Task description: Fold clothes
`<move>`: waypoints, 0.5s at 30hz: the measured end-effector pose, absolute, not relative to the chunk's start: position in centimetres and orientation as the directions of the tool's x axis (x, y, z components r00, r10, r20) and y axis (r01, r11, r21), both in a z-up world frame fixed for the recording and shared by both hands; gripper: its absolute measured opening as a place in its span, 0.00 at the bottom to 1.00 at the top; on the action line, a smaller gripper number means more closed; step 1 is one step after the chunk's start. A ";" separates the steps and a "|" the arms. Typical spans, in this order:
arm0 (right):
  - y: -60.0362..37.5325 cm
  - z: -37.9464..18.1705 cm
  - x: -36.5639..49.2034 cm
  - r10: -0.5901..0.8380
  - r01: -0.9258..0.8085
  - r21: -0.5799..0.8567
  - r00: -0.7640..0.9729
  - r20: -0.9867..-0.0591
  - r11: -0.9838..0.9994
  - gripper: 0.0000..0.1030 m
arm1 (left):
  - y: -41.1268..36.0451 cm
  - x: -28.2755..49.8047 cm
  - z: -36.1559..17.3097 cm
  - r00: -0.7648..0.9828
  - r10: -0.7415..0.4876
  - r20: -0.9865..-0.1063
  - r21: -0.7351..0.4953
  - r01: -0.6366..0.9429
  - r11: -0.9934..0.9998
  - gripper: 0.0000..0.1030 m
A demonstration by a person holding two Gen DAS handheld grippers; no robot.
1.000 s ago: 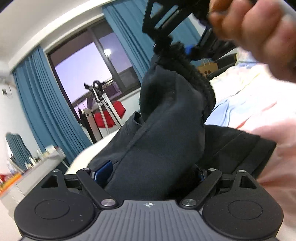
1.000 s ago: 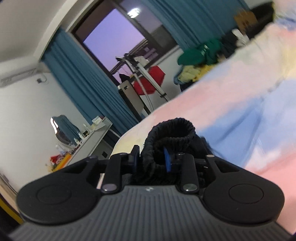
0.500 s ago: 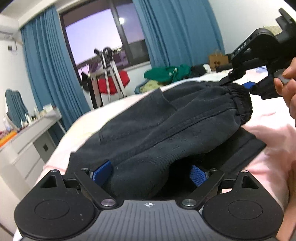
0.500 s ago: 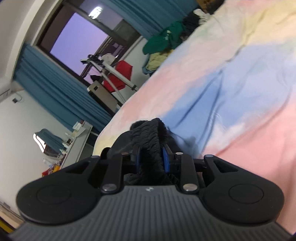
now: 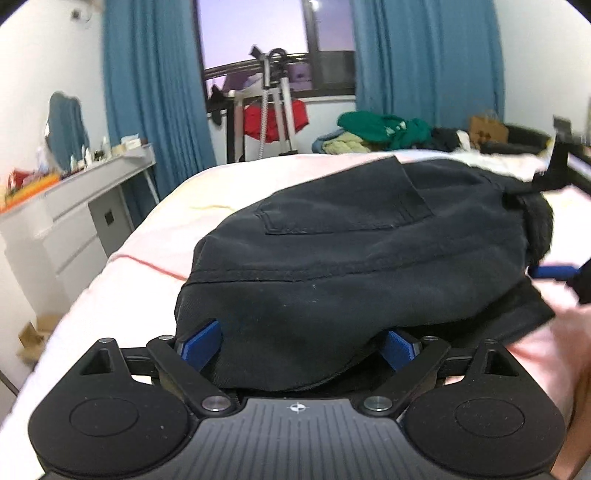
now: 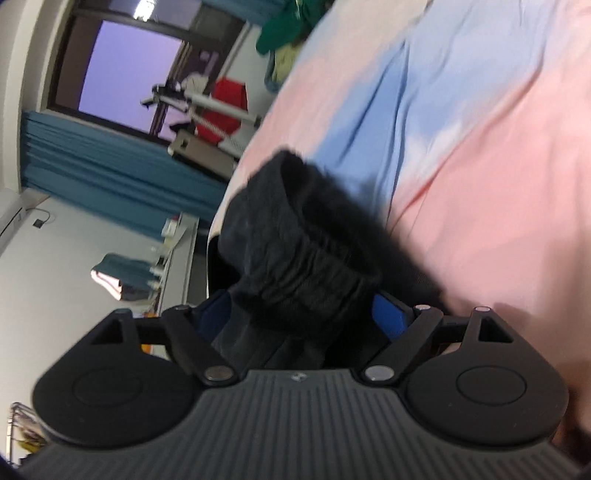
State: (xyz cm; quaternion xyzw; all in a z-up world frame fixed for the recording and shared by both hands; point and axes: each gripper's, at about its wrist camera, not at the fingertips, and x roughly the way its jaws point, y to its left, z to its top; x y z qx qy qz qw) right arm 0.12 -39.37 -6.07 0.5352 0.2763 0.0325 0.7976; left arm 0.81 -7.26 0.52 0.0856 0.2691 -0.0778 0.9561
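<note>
The black pants (image 5: 332, 266) lie on the pink bed (image 5: 155, 236) right in front of the left gripper (image 5: 301, 341), between its opening jaws; the right gripper (image 6: 303, 314) is opening around the waistband (image 6: 306, 266)

left wrist: level, close over bed (image 5: 155, 236) | right wrist: rolled sideways | shared: window (image 5: 255, 33)

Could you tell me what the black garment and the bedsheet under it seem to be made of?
The black garment looks like matte, soft woven cotton: stitched seams, a patch pocket, lint specks, and a gathered elastic waistband. The bedsheet seems a smooth, thin cotton-like fabric, printed in pink and blue, creasing softly. Neither fibre can be confirmed by sight.
</note>
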 end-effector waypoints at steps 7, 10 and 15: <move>-36.2 -5.3 3.0 0.242 0.237 0.739 0.845 -0.477 0.630 0.58 | -6.2 2.0 1.2 0.863 -0.093 -0.496 0.088 0.156 0.984 0.93; -35.7 -4.4 2.7 0.200 0.209 0.712 0.873 -0.445 0.670 0.48 | -5.1 2.3 1.7 0.856 -0.137 -0.499 -0.010 0.152 0.988 0.93; -35.2 -1.6 1.1 0.115 0.116 0.654 0.947 -0.299 0.748 0.42 | -2.6 1.8 3.0 0.868 -0.216 -0.446 -0.190 0.144 0.971 0.93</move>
